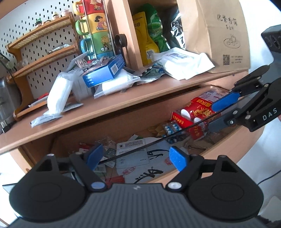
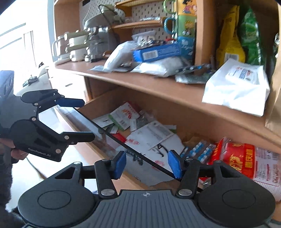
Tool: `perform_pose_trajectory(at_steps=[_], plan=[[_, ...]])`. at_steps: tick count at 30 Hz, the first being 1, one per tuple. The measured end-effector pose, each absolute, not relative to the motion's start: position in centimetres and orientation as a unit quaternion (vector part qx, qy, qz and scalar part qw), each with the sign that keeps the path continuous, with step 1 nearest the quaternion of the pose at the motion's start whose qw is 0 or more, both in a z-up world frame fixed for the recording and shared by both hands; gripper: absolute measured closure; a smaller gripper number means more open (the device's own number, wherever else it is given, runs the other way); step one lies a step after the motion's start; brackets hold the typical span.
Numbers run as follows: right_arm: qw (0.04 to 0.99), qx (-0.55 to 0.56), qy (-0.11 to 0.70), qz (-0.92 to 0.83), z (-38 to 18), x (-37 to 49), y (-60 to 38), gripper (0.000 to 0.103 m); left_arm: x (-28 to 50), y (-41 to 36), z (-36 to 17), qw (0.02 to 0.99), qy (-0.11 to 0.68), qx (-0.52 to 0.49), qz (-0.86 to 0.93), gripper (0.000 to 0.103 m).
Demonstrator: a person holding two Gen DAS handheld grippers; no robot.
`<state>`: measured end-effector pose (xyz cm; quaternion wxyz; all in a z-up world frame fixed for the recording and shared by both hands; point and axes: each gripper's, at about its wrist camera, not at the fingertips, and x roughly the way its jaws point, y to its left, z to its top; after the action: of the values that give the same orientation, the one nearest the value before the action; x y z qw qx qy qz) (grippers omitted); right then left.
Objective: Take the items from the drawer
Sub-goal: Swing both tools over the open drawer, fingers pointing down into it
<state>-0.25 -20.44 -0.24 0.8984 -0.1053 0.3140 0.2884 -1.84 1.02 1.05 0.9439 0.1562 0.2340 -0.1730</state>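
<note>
Blurring white pouch, drawer half-hidden.

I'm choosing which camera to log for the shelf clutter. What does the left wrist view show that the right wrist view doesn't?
Only the left wrist view shows the brown paper bag's printed front with its QR code and the small figurines atop the rattan shelf. Only the right wrist view shows the kitchen appliances at the counter's far end. Both show the open drawer with blister packs and red packets, the blue box on the counter, and both grippers, left and right, open.
</note>
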Motion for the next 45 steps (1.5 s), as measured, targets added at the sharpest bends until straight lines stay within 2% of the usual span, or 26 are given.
perform_pose_trajectory(at_steps=[10, 13, 15, 16, 17, 19, 22, 26, 27, 29, 30, 33, 35, 36, 37, 38, 40, 41, 43, 45], plan=[[0.862, -0.110, 0.355, 0.344, -0.3, 0.3, -20.0, 0.050, -3.9, 2.3, 2.0, 0.935, 0.259, 0.121, -0.209, 0.018], [0.854, -0.121, 0.357, 0.358, 0.3, 0.8, -19.6, 0.055, -3.8, 2.5, 2.0, 0.936, 0.259, 0.116, -0.207, 0.019], [0.856, -0.115, 0.342, 0.370, 1.3, 1.6, -19.4, 0.050, -3.3, 2.7, 2.3, 0.937, 0.264, 0.109, -0.202, 0.019], [0.855, -0.109, 0.336, 0.381, 1.9, 2.3, -19.2, 0.050, -2.7, 3.0, 2.6, 0.937, 0.268, 0.101, -0.199, 0.018], [0.855, -0.101, 0.323, 0.392, 2.5, 3.0, -19.1, 0.046, -2.2, 3.3, 2.9, 0.937, 0.272, 0.092, -0.196, 0.011], [0.852, -0.084, 0.316, 0.408, 3.6, 4.7, -18.8, 0.043, -1.1, 3.9, 3.9, 0.944, 0.264, 0.079, -0.180, 0.005], [0.848, -0.098, 0.303, 0.423, 4.3, 7.0, -17.6, 0.043, 0.5, 4.9, 5.8, 0.957, 0.241, 0.076, -0.140, 0.001], [0.828, -0.158, 0.304, 0.444, 3.2, 9.9, -15.6, 0.046, 3.6, 5.3, 6.8, 0.948, 0.257, 0.106, -0.155, 0.003], [0.823, -0.172, 0.306, 0.447, 2.8, 10.5, -15.3, 0.053, 4.4, 4.9, 6.7, 0.941, 0.266, 0.125, -0.169, 0.005], [0.812, -0.187, 0.312, 0.455, 1.9, 11.5, -15.0, 0.059, 6.1, 4.1, 6.4, 0.921, 0.293, 0.159, -0.202, 0.023], [0.808, -0.193, 0.310, 0.463, 1.5, 11.7, -14.9, 0.064, 6.8, 3.6, 6.1, 0.911, 0.307, 0.169, -0.219, 0.024], [0.802, -0.220, 0.279, 0.480, 0.9, 11.1, -14.6, 0.068, 8.5, 2.1, 5.0, 0.883, 0.340, 0.196, -0.256, 0.046], [0.805, -0.229, 0.269, 0.478, 0.7, 10.5, -14.5, 0.069, 9.3, 1.2, 4.0, 0.870, 0.354, 0.208, -0.274, 0.065], [0.802, -0.236, 0.268, 0.479, 0.6, 10.2, -14.5, 0.077, 9.7, 0.8, 3.6, 0.865, 0.359, 0.212, -0.279, 0.068], [0.796, -0.241, 0.272, 0.485, 0.4, 9.9, -14.4, 0.080, 10.1, 0.4, 3.2, 0.862, 0.360, 0.218, -0.283, 0.077], [0.790, -0.248, 0.276, 0.488, 0.1, 9.6, -14.4, 0.082, 10.4, 0.1, 2.8, 0.859, 0.362, 0.223, -0.287, 0.079], [0.789, -0.269, 0.275, 0.479, -0.5, 9.2, -14.1, 0.091, 10.6, -0.3, 2.3, 0.854, 0.360, 0.235, -0.293, 0.085], [0.793, -0.274, 0.275, 0.470, -0.8, 9.1, -14.0, 0.095, 10.6, -0.5, 2.1, 0.852, 0.356, 0.243, -0.295, 0.086], [0.801, -0.250, 0.289, 0.461, -1.1, 10.2, -14.1, 0.095, 10.6, -0.8, 2.0, 0.847, 0.355, 0.247, -0.309, 0.087], [0.788, -0.236, 0.304, 0.480, -1.9, 11.1, -14.2, 0.103, 10.2, -1.1, 2.1, 0.849, 0.337, 0.259, -0.313, 0.089]])
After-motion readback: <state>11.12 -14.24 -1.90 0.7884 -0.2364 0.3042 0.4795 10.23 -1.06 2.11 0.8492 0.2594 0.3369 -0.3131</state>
